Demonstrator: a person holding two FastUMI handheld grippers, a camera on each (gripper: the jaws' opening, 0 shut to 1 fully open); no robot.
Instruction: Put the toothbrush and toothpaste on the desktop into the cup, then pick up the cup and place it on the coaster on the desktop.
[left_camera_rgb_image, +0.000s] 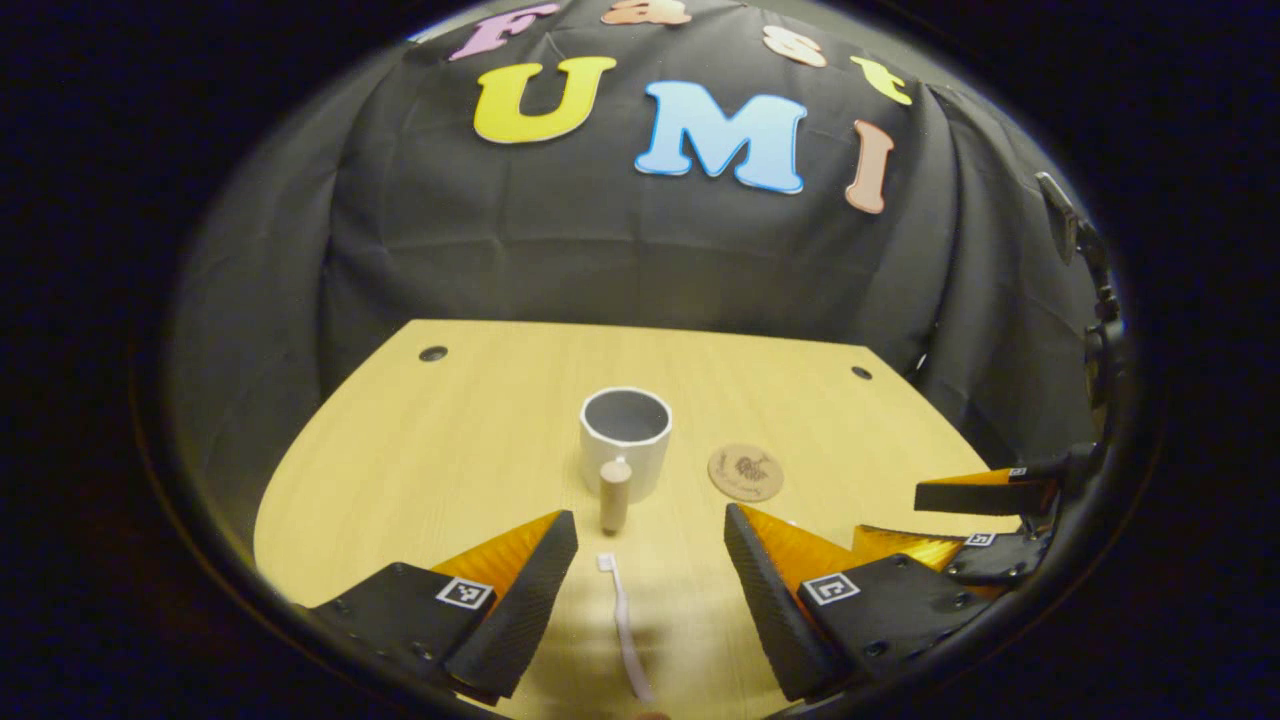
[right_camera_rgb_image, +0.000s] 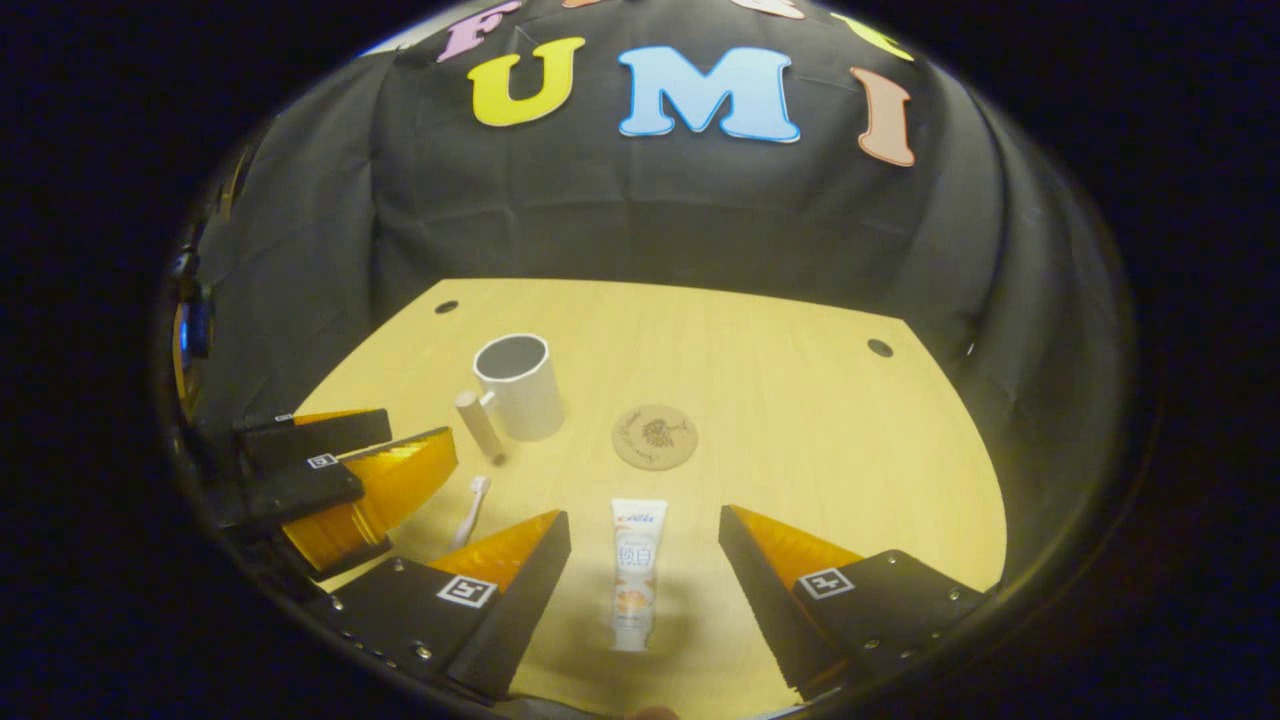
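A white cup (left_camera_rgb_image: 626, 437) with a wooden handle (left_camera_rgb_image: 615, 495) stands mid-table, empty. To its right lies a round cork coaster (left_camera_rgb_image: 746, 472). A pale toothbrush (left_camera_rgb_image: 624, 620) lies flat on the wood, and my left gripper (left_camera_rgb_image: 650, 575) hangs open above it, a finger on each side. In the right gripper view the same cup (right_camera_rgb_image: 520, 385) and coaster (right_camera_rgb_image: 655, 436) sit farther off. A white toothpaste tube (right_camera_rgb_image: 636, 572) lies between the fingers of my open right gripper (right_camera_rgb_image: 645, 565). Left of it are the toothbrush (right_camera_rgb_image: 472, 508) and the left gripper (right_camera_rgb_image: 400, 470).
The light wooden table (left_camera_rgb_image: 450, 440) has a small dark hole near each far corner (left_camera_rgb_image: 433, 353). Black cloth (left_camera_rgb_image: 620, 250) closes off the back and sides. The right gripper (left_camera_rgb_image: 960, 520) shows at the right edge of the left gripper view.
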